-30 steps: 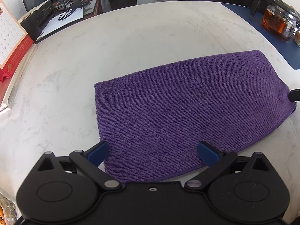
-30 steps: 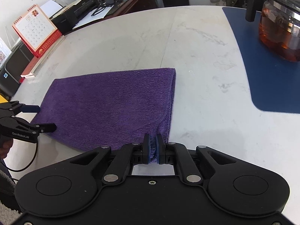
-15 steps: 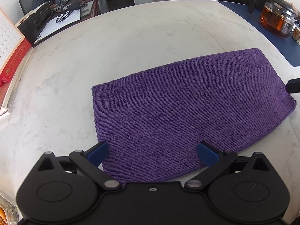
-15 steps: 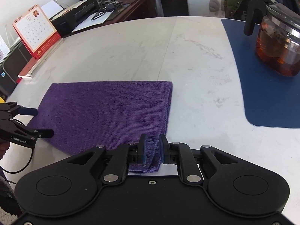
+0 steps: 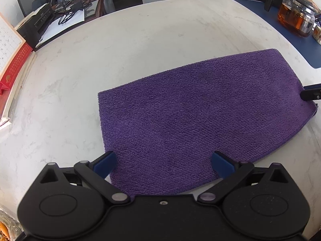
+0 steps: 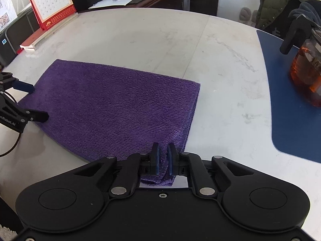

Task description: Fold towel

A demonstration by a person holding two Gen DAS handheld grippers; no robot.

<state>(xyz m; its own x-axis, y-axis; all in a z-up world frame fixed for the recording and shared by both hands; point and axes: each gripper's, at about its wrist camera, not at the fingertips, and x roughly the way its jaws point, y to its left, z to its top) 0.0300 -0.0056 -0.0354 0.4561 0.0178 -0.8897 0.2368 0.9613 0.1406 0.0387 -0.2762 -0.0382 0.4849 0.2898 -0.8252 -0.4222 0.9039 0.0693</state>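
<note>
A purple towel [image 5: 200, 110] lies folded flat on the white marble table [image 5: 140, 40]. My left gripper [image 5: 163, 156] hovers open and wide over the towel's near left corner, with its blue pads [image 5: 104, 160] apart from the cloth. From the right wrist view, the towel [image 6: 112, 104] has its fold along the right side. My right gripper [image 6: 163, 150] has the near right corner between its narrow jaws, which are closing and pinch the cloth. The left gripper [image 6: 38, 102] shows open at the towel's far left end.
A glass teapot [image 6: 307, 74] of amber tea stands on a blue mat [image 6: 291, 120] at the right. A red desk calendar [image 6: 50, 4] and a book sit at the table's far left edge. A dark desk with a printer lies beyond. A person sits at the far side.
My right gripper rolled and shifted sideways; its jaws parted slightly around the towel corner, then narrowed on it again. The left gripper stayed open in place.
</note>
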